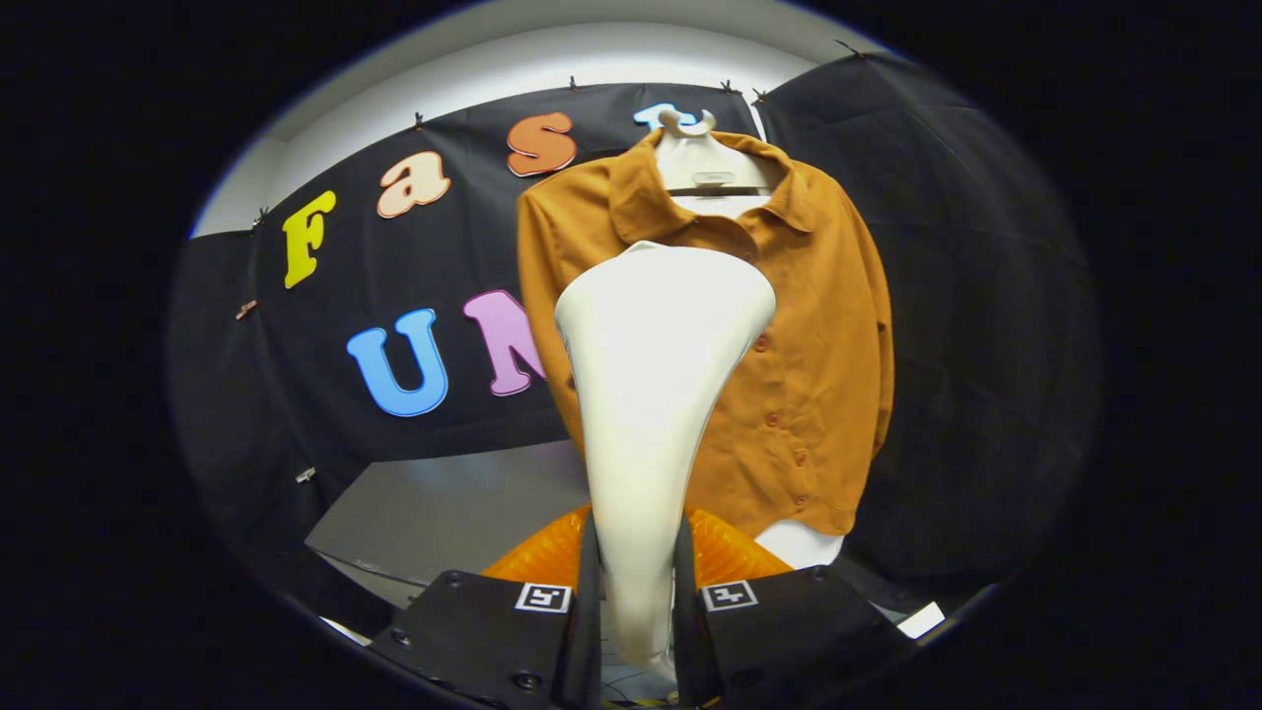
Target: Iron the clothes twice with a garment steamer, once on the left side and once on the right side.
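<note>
My gripper [636, 572] is shut on the handle of a white garment steamer [656, 375], both fingers pressing its narrow lower part. The steamer rises from between the fingers and widens to a broad head at the top. Beyond it hangs an orange-brown buttoned shirt [808, 335] on a white hanger [702, 163]. The steamer head stands in front of the shirt's left half, just below the collar, and hides that part of the cloth. I cannot tell whether the head touches the fabric.
A grey table surface [444, 513] lies below the shirt and to its left. Something orange and ribbed [725, 552] sits just behind the fingers. A white object [801, 542] shows under the shirt's hem. Black cloth walls close the booth behind and to the right.
</note>
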Demonstrator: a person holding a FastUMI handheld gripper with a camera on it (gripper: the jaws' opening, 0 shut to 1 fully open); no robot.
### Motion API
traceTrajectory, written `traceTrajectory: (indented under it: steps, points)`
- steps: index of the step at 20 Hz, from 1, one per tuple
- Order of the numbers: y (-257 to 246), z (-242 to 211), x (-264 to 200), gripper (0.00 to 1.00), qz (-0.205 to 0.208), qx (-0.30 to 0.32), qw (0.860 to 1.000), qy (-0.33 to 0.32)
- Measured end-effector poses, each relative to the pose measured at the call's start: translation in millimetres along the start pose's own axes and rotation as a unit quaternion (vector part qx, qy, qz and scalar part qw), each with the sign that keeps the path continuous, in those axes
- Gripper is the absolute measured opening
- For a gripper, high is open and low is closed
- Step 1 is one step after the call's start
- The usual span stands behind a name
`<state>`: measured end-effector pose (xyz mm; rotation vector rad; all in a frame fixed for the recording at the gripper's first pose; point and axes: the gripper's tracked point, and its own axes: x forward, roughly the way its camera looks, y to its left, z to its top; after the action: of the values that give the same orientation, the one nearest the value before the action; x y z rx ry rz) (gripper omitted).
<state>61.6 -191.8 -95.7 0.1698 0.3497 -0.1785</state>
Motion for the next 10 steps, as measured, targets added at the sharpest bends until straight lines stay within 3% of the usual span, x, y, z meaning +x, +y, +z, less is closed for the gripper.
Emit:
traceTrajectory:
  steps: [10]
  points:
    - [154.1, 13.8, 1.0, 0.33, 0.112, -0.049, 0.992, -0.028]
